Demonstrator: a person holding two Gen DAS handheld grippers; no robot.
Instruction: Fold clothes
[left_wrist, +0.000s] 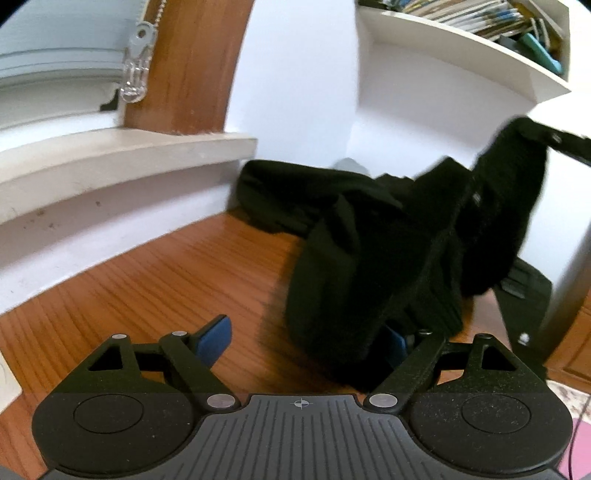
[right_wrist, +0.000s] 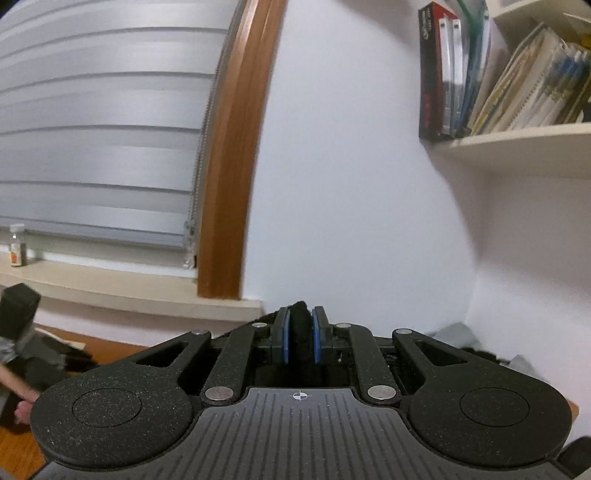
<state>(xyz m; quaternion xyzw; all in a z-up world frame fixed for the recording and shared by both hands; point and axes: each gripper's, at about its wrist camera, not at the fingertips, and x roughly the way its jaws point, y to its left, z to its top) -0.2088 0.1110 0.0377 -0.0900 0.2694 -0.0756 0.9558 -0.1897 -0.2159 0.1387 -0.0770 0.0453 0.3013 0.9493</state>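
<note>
A black garment (left_wrist: 369, 258) is drawn up off the wooden tabletop (left_wrist: 147, 277); one end still lies bunched by the wall corner. My right gripper (right_wrist: 300, 314) is shut on a fold of the black garment (right_wrist: 300, 334), pinched between its blue pads. In the left wrist view the right gripper (left_wrist: 569, 142) holds that end high at the upper right. My left gripper (left_wrist: 306, 332) stands open low over the table. The hanging cloth drapes in front of its right finger, while the left blue pad (left_wrist: 214, 339) is bare and apart from it.
A window sill (left_wrist: 110, 155) and blind run along the left. White shelves with books (right_wrist: 517, 136) hang at the upper right. A small bottle (right_wrist: 16, 245) stands on the sill. A person's hand (right_wrist: 18, 391) shows at the lower left. A black flat object (left_wrist: 524, 295) lies behind the garment.
</note>
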